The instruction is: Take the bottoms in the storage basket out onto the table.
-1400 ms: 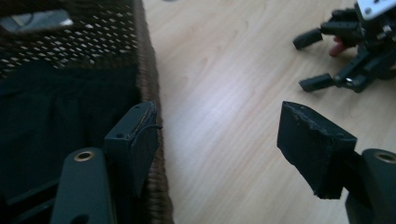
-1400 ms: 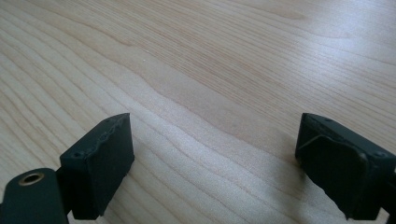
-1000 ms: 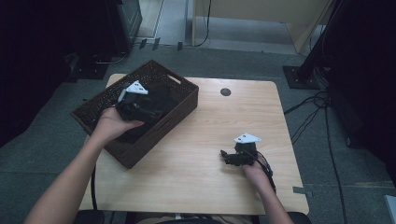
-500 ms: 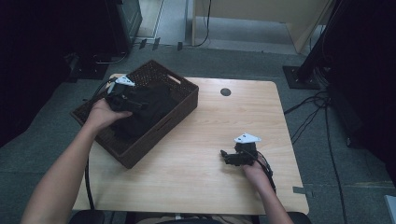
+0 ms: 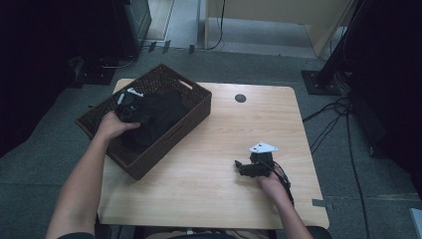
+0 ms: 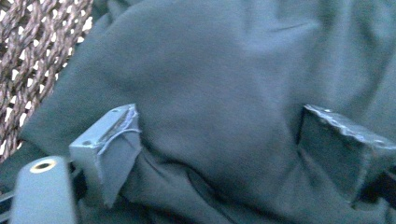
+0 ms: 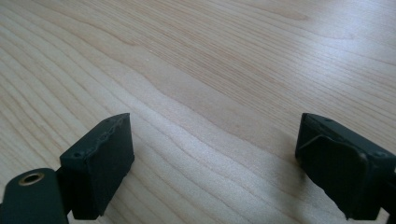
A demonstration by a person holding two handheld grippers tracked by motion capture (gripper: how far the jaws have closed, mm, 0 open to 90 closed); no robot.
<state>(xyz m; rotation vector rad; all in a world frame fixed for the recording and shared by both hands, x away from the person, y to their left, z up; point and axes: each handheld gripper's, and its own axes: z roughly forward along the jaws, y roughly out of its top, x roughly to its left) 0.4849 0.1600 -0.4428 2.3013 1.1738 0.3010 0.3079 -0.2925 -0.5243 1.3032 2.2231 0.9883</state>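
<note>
A brown wicker basket (image 5: pixel 196 92) stands on the left of the wooden table (image 5: pixel 229 129), with a dark cloth (image 5: pixel 161 112) bundled inside it. My left gripper (image 5: pixel 135 110) is down in the basket on the cloth. In the left gripper view its jaws have just been opening and stand wide: left gripper (image 6: pixel 224 140) open, with the grey-green cloth (image 6: pixel 224 84) bulging between the fingers (image 6: pixel 109 144) and the basket weave (image 6: pixel 28 46) at the upper left. My right gripper (image 5: pixel 240 167) rests on the table at the right, open (image 7: pixel 215 154) over bare wood (image 7: pixel 210 70).
A small black round hole (image 5: pixel 240 98) sits near the table's far edge. Beyond the table are dark equipment stands and cables on grey floor (image 5: pixel 338 114). Bare wood lies between the basket and the right gripper.
My left hand has moved left and down, from above the basket's middle onto the cloth at its left part. The right hand has stayed put.
</note>
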